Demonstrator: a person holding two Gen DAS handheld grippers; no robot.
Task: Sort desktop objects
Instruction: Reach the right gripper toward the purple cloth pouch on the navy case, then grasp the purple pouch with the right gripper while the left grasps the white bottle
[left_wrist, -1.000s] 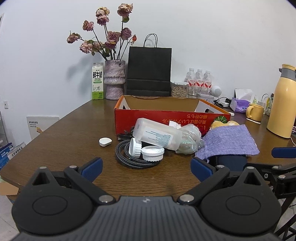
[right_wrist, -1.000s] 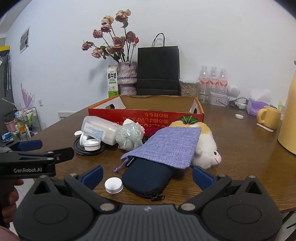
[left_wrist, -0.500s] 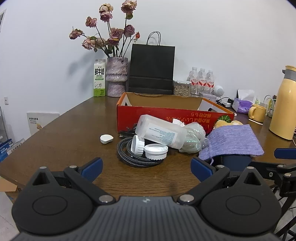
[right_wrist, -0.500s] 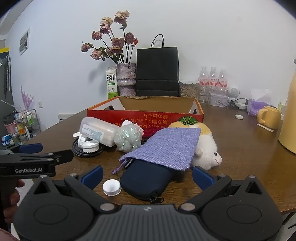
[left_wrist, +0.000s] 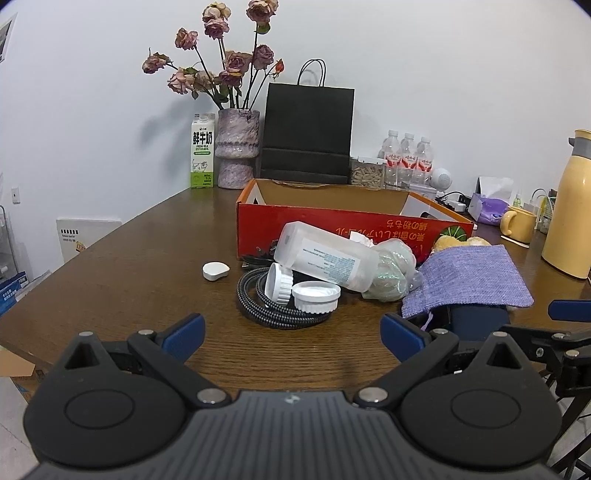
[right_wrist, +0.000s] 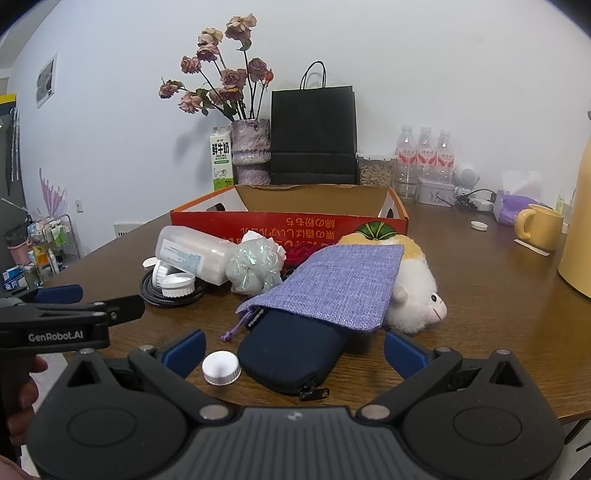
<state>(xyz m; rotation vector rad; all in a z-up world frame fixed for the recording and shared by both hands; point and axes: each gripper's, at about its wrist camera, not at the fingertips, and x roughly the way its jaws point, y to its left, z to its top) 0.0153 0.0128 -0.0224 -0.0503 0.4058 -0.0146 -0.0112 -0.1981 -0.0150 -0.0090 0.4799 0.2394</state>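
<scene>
The navy case (right_wrist: 295, 354) lay dead ahead of the right gripper (right_wrist: 293, 349) — long axis slanting away rightward — both grippers, left (left_wrist: 291, 330) included, spread wide, empty.

Plain pale wall (left_wrist: 443, 74) behind a dark wooden table (left_wrist: 147, 280).
</scene>
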